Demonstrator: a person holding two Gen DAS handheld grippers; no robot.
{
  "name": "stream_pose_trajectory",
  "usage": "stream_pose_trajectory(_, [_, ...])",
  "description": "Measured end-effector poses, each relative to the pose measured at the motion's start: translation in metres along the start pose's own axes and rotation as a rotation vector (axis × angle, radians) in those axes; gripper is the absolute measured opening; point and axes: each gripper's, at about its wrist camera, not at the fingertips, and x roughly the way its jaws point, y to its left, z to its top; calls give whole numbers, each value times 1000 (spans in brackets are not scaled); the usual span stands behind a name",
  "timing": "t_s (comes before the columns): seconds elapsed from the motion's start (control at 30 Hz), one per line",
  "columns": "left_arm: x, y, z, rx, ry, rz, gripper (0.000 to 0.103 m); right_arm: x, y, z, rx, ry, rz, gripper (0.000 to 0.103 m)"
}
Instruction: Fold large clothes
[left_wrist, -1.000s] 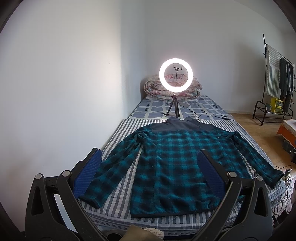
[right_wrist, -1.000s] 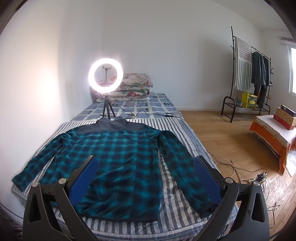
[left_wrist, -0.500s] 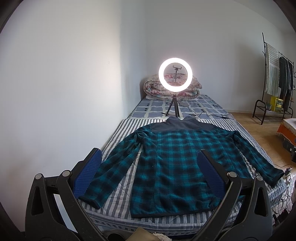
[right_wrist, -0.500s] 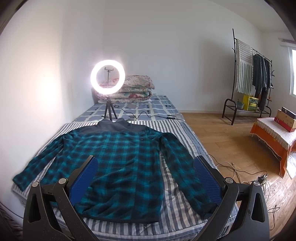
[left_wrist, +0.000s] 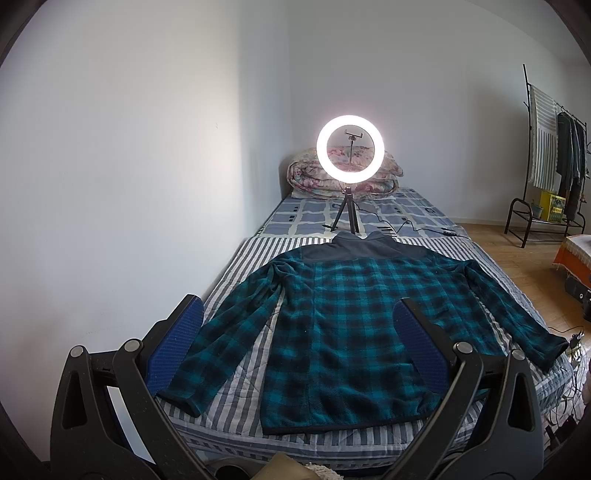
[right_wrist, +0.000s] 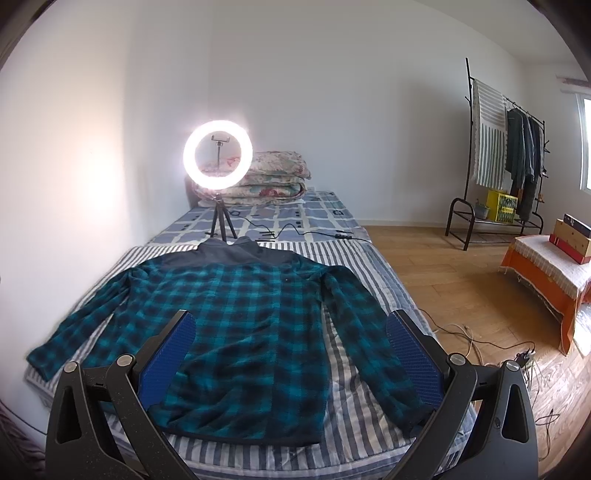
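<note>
Basically nothing's folded so far: the shirt lies flat on the bed ahead of and below both tongs, left and right gaping wide, holding nothing, sleeves spread out.

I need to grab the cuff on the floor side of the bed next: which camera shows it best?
The right wrist view: that cuff lies close, just inside the right-hand jaw of the right gripper, which partly covers it. In the left wrist view the cuff sits far off toward the frame's edge.

Fuzzy fleece plaid jacket lying on striped woven bed cover; glossy wood floor showing beside it.
</note>
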Motion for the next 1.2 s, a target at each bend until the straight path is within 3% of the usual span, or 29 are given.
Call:
stream_pose_trajectory(0.83, [0,0,-1,6,1,3,103,2,5,0,-5,-4,10,103])
stream_pose_trajectory(1.2, [18,15,-1,26,19,43,103,10,22,7,-3,-4,53,103])
